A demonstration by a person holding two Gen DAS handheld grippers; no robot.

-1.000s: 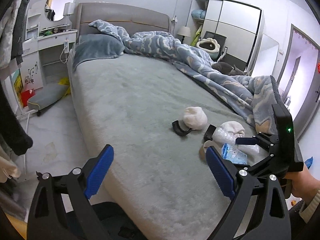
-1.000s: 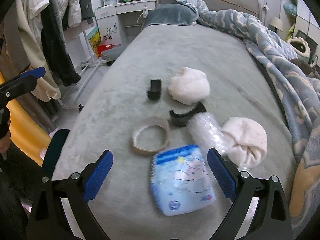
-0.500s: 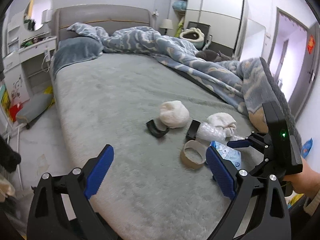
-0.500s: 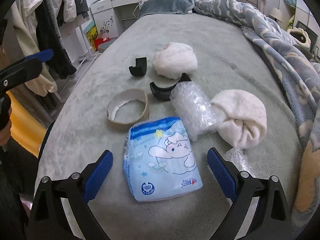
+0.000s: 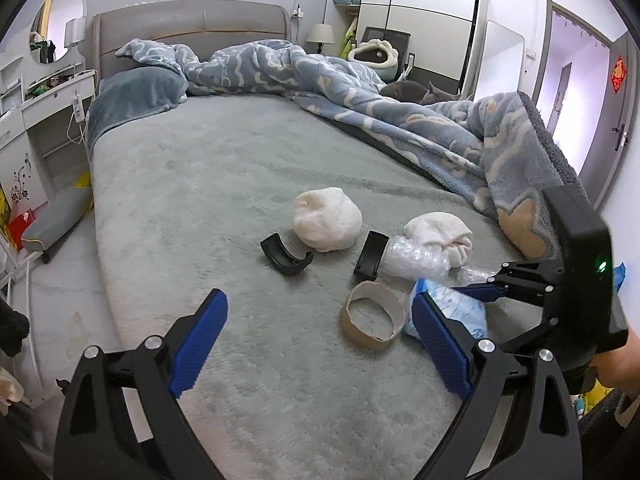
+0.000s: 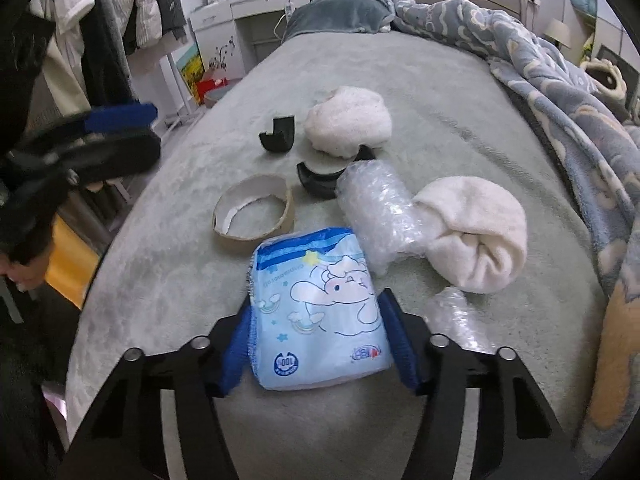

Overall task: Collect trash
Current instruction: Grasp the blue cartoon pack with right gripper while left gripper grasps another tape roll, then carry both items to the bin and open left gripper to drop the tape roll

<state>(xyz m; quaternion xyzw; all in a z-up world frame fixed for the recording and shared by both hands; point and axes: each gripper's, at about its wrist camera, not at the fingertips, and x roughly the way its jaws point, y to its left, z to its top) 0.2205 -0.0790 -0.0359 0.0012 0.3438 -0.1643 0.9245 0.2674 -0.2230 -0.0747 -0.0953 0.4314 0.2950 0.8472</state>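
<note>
A blue tissue pack (image 6: 320, 304) lies at the near end of the grey bed (image 5: 224, 184). My right gripper (image 6: 318, 320) is closing on it, and both blue pads touch its sides. The left wrist view shows the same pack (image 5: 452, 308) held by the right gripper (image 5: 480, 292). Beyond the pack lie a cardboard tape ring (image 6: 240, 240), a roll of bubble wrap (image 6: 376, 208), two white cloth bundles (image 6: 348, 120) (image 6: 476, 232) and two black curved pieces (image 6: 276, 140) (image 6: 320, 176). My left gripper (image 5: 318, 308) is open above the bed, left of the tape ring (image 5: 360, 334), with nothing between its fingers.
A blue patterned blanket (image 5: 400, 120) is heaped along the bed's right side. A small scrap of bubble wrap (image 6: 456, 316) lies right of the pack. Left of the bed are the floor (image 5: 52, 292), a white dressing table (image 5: 44, 120) and hanging clothes (image 6: 120, 32).
The right jaws have closed in from wide open until they touch the tissue pack's sides. My left gripper has moved toward the pile, which now appears larger and nearer.
</note>
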